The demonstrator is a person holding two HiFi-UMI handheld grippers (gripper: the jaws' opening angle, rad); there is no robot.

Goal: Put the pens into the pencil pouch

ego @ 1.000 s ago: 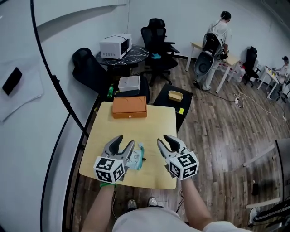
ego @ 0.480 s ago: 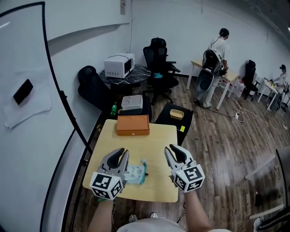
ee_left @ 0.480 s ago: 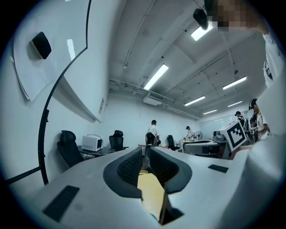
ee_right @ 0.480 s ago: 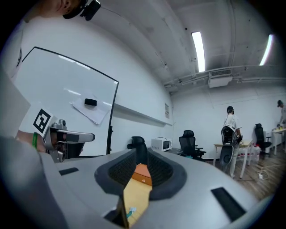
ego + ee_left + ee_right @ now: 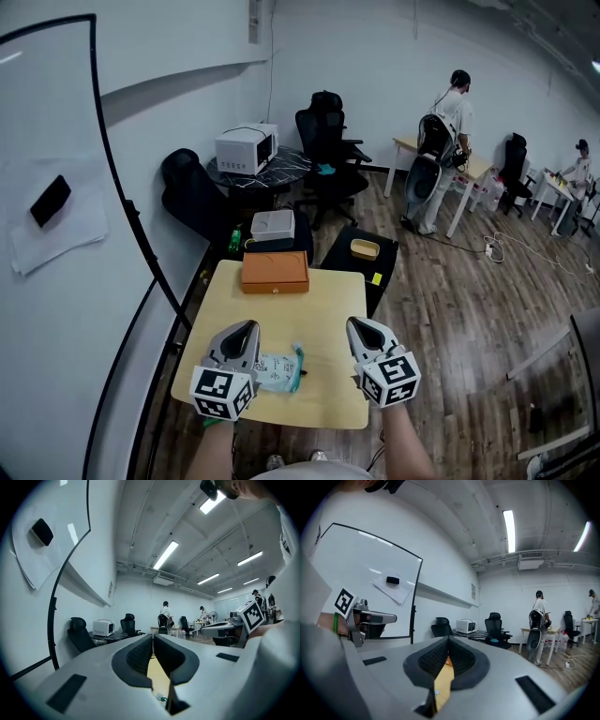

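- Wood flooring and white walls make up an office room, with a whiteboard [image 5: 56, 187] along the left wall and a person [image 5: 448, 122] standing at a far desk.
- Near the front stands a pale wooden tabletop [image 5: 319, 300], with an orange box [image 5: 275, 272] at its far edge.
- The pencil pouch [image 5: 278, 369], pale teal and white, lies flat near the tabletop's front edge, between the two tongs in the head view. It is just beside the left pair, and its left end is hidden behind them.
- The left tongs [image 5: 246, 326] are held over the tabletop and point away from the person. Their jaws have just been closing and now meet at the tips, with nothing between them. A scrap of the pouch shows below them in the left gripper view.
- The right tongs [image 5: 356, 323] are held at about the same height, well apart from the pouch. Their jaws are together too and hold nothing.
- Behind the tabletop are black office chairs [image 5: 328, 141] and a white microwave [image 5: 246, 150] on a dark side table.
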